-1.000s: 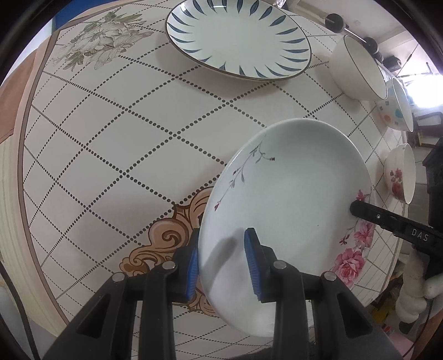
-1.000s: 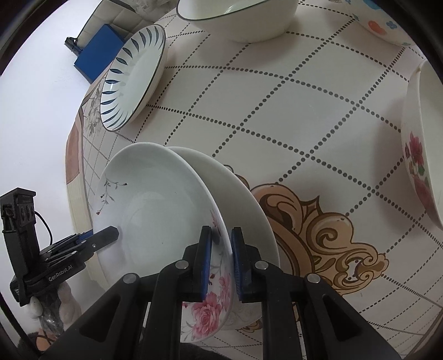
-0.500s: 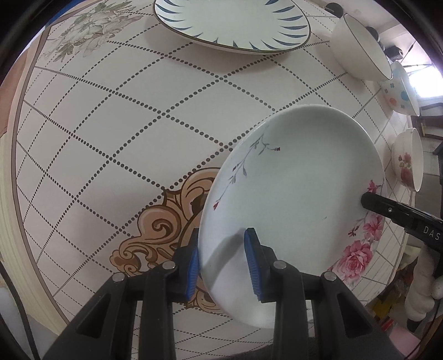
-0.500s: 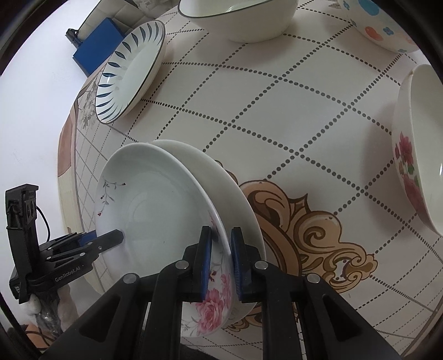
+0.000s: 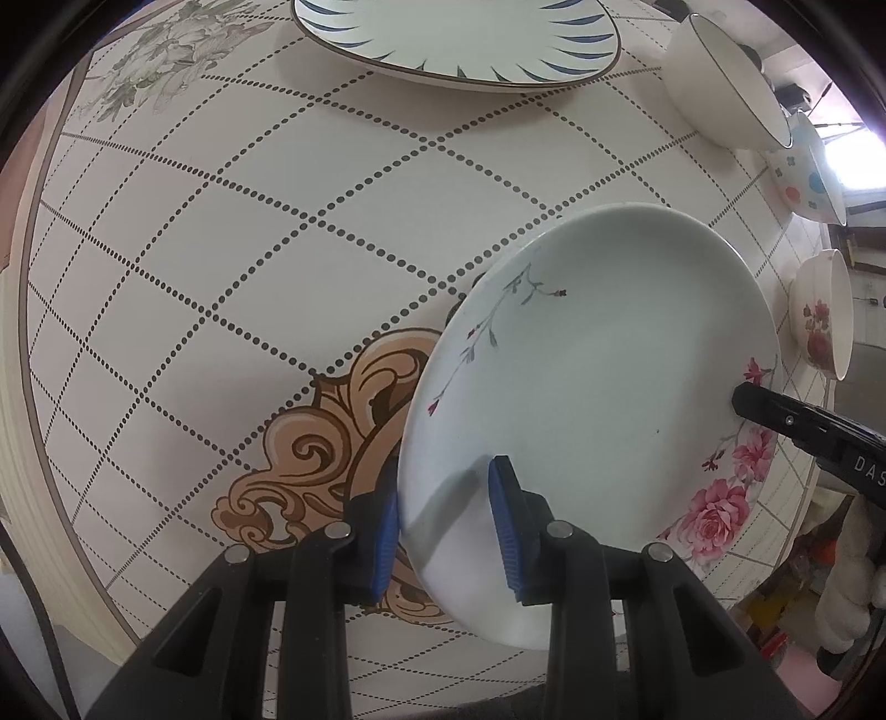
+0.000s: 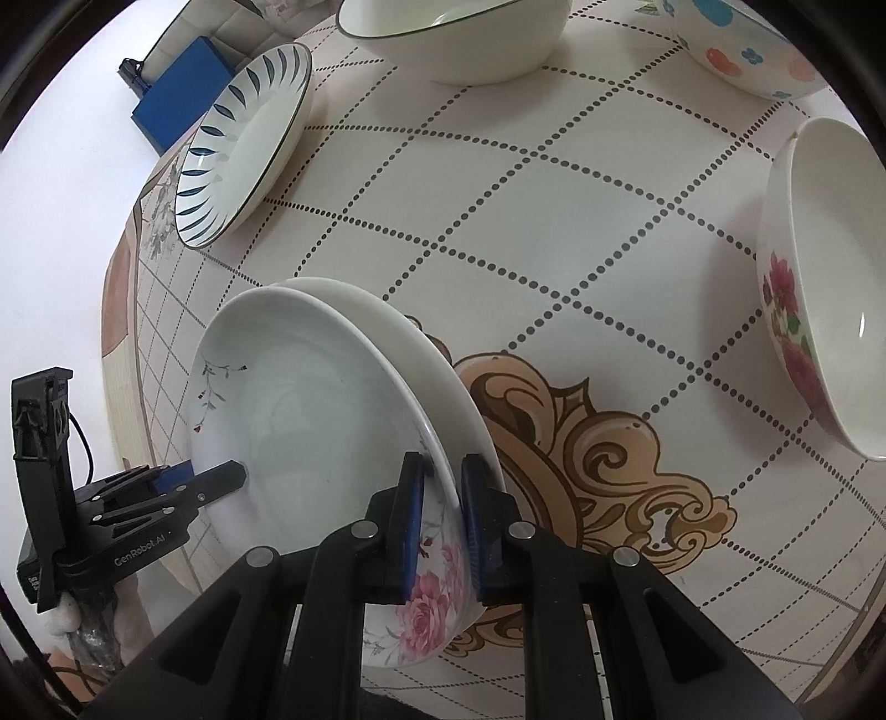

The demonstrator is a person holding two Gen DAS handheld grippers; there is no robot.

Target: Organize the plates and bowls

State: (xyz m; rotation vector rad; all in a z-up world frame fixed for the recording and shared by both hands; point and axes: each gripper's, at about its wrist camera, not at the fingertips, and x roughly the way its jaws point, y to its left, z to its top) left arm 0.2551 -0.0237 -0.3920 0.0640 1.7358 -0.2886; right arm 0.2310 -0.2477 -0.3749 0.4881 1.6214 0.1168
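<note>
A white plate (image 5: 609, 387) with pink roses and a thin twig painted on it is held tilted, low over the brown scroll ornament of the table (image 5: 249, 249). My left gripper (image 5: 443, 526) is shut on its near rim, one blue pad under the rim and one inside. On the opposite rim, by the roses, my right gripper (image 6: 443, 515) is shut on the same plate (image 6: 310, 432). Behind that rim the plate's rounded underside shows. Whether the plate touches the cloth I cannot tell. Each view shows the other gripper's finger on the plate.
A blue-leaf plate (image 5: 454, 39) lies at the far side of the table. Three bowls stand along the right edge: a white one with a dark rim (image 5: 720, 83), a dotted one (image 5: 803, 171) and a rose one (image 5: 819, 315). A blue box (image 6: 177, 105) sits beyond the table.
Both grippers have sunk toward the table with the plate still between them. The plate now sits lower over the brown ornament. Neither grip has altered.
</note>
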